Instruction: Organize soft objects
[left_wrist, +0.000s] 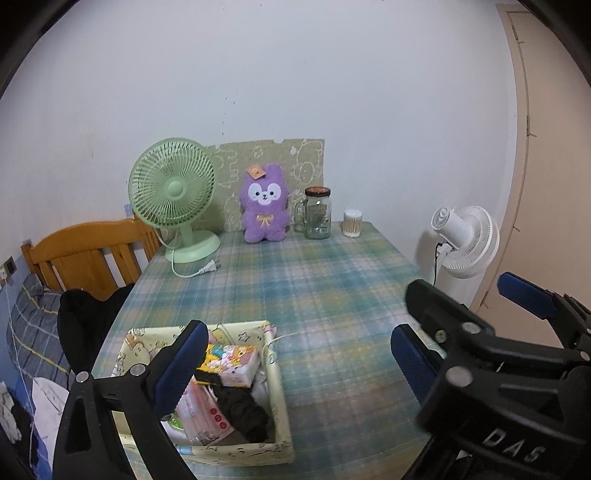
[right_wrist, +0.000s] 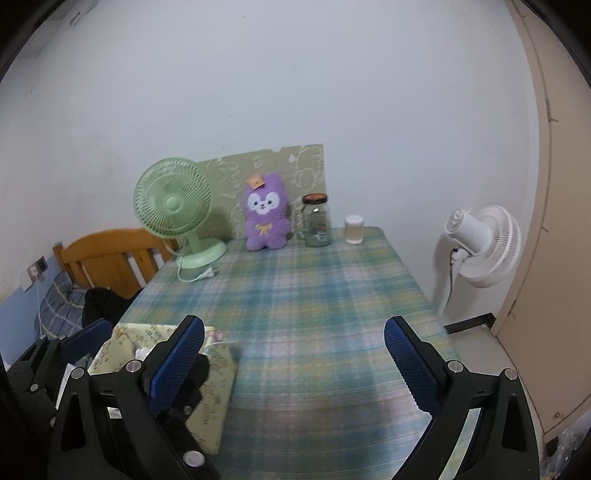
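Both tools sit nearest the lens: the left tool (left_wrist: 295, 354) and the right tool (right_wrist: 293, 354) each have their blue pads spread wide apart, with nothing between them. Below them, the plaid-covered worktop (left_wrist: 332, 302) carries a patterned fabric box (left_wrist: 277, 373) at its near left corner. This box holds soft items: a black cloth (left_wrist: 243, 410), a cartoon-printed tissue pack (left_wrist: 232, 362) and a pink-white packet (left_wrist: 203, 410). At the far edge stand a green desk fan (left_wrist: 173, 192), a purple plush toy (left_wrist: 263, 203), a glass jar (left_wrist: 317, 212) and a cotton swab container (left_wrist: 351, 222).
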